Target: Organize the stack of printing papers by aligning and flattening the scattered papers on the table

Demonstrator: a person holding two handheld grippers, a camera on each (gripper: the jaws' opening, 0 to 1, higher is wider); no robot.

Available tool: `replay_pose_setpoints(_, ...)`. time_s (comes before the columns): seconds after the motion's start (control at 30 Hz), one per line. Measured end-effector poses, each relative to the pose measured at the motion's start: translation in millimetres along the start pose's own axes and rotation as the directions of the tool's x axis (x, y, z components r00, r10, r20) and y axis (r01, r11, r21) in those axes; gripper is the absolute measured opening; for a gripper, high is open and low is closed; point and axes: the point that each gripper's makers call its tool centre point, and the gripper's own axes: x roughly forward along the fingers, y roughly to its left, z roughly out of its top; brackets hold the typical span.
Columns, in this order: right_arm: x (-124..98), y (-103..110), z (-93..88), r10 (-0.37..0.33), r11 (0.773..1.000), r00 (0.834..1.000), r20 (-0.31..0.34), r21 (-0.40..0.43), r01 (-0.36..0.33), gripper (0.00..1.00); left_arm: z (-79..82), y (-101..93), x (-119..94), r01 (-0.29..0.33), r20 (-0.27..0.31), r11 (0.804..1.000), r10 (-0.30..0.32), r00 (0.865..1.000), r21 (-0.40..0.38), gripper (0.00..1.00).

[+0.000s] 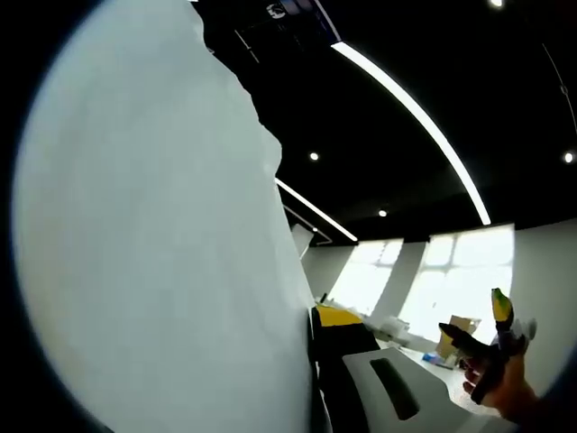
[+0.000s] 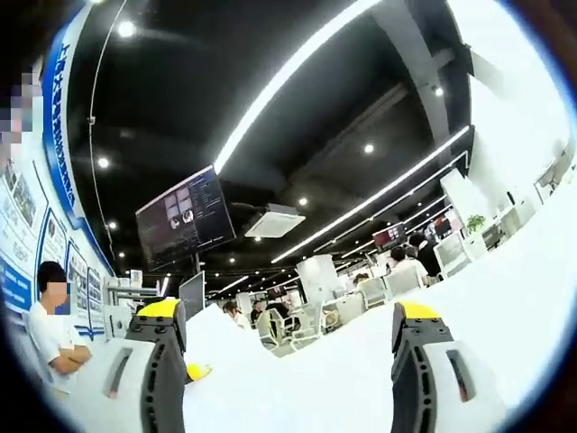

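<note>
Left gripper view: papers (image 1: 153,244) stand upright, long axis vertical, at the left. The left gripper (image 1: 361,361) shows one yellow-tipped jaw beside their edge; its opening cannot be determined. A hand (image 1: 505,383) holds the other gripper at lower right.

Right gripper view: the right gripper (image 2: 288,361) has jaws wide apart, with white paper (image 2: 306,379) between them.

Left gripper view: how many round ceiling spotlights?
4 round ceiling spotlights: one at the top edge, one at the far right, one mid-ceiling beside the paper sheet, one lower, near the windows. The paper sheet may hide more.
</note>
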Motion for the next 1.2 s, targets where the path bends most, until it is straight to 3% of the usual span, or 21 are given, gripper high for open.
replay_pose_setpoints(0.23,-4.4,-6.5,-9.0,-0.034,0.998,0.998,-0.054,-0.063,0.031,0.90,-0.4,-2.4,-0.3,0.002,-0.001,1.000,-0.002,1.000,-0.001,0.08)
replay_pose_setpoints(0.63,-20.2,-17.5,-5.7,-0.080,0.983,0.995,-0.063,-0.171,0.068,0.90,-1.2,-4.9,-0.2,0.004,-0.003,1.000,-0.004,1.000,0.000,0.08)
replay_pose_setpoints(1.2,-33.6,-24.0,-8.5,-0.115,0.966,0.986,-0.117,-0.245,0.084,0.90,-2.1,-4.0,-0.4,0.007,-0.007,1.000,-0.007,1.000,0.001,0.08)
